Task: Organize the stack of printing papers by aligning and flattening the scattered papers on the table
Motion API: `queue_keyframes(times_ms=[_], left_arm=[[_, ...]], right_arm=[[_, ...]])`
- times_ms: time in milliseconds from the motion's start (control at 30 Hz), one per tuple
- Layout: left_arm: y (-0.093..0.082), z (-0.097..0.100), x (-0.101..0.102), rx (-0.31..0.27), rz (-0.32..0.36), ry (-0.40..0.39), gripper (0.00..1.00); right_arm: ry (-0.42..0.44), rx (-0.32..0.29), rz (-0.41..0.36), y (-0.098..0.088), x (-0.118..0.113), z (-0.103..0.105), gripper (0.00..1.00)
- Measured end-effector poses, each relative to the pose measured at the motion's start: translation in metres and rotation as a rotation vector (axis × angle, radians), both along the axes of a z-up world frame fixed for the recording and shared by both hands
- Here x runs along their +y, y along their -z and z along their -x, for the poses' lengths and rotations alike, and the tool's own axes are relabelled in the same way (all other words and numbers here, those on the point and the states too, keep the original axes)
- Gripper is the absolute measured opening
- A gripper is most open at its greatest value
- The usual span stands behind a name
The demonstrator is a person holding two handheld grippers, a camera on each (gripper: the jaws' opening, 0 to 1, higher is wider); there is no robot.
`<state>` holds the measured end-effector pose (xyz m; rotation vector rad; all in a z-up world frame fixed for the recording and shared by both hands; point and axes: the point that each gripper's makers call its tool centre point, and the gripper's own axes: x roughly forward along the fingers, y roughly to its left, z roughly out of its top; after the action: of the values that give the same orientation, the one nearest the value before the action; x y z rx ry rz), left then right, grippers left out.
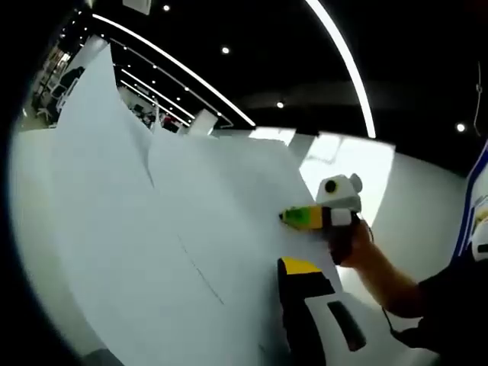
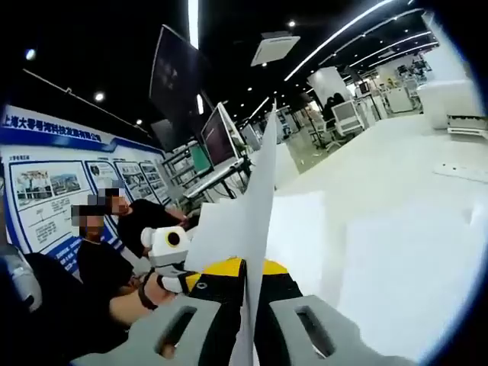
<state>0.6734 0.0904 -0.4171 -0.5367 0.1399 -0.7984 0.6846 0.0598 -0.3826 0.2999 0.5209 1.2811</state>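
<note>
A stack of white printing papers point(image 1: 191, 229) is held up off the table and tilted, spanning most of the left gripper view. My left gripper point(image 1: 286, 267) shows one black, yellow-tipped jaw on the sheets' near face; the sheets hide the other. My right gripper point(image 1: 293, 217), held by a hand point(image 1: 362, 248), pinches the stack's edge further along. In the right gripper view the papers point(image 2: 259, 191) stand edge-on between my right gripper point(image 2: 245, 268), whose jaws are closed on them. The left gripper point(image 2: 183, 280) grips the same stack at the left.
The white table point(image 2: 396, 229) stretches to the right, with a few flat sheets point(image 2: 297, 221) lying on it. People in black point(image 2: 130, 225) sit at the left before a poster wall point(image 2: 61, 183). Monitors point(image 2: 217, 137) and white furniture stand behind.
</note>
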Motion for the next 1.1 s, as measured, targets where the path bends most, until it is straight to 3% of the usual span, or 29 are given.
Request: queue_keyframes(times_ms=[200, 400, 733, 933, 1100], left_arm=[[-0.001, 0.000, 0.000, -0.001, 0.006, 0.002, 0.22], [-0.001, 0.001, 0.000, -0.002, 0.008, 0.004, 0.22], [-0.004, 0.001, 0.000, -0.004, 0.026, 0.008, 0.23], [-0.004, 0.002, -0.002, -0.006, 0.021, 0.016, 0.23], [-0.004, 0.002, -0.001, -0.007, 0.021, 0.016, 0.23]], right_arm=[[-0.001, 0.033, -0.030, -0.002, 0.006, -0.021, 0.00], [-0.010, 0.050, -0.057, -0.001, 0.016, -0.001, 0.00], [0.003, 0.096, -0.089, 0.001, 0.022, 0.004, 0.00], [-0.008, 0.114, -0.095, 0.001, 0.024, -0.007, 0.00], [-0.019, 0.125, -0.104, 0.000, 0.027, 0.005, 0.00]])
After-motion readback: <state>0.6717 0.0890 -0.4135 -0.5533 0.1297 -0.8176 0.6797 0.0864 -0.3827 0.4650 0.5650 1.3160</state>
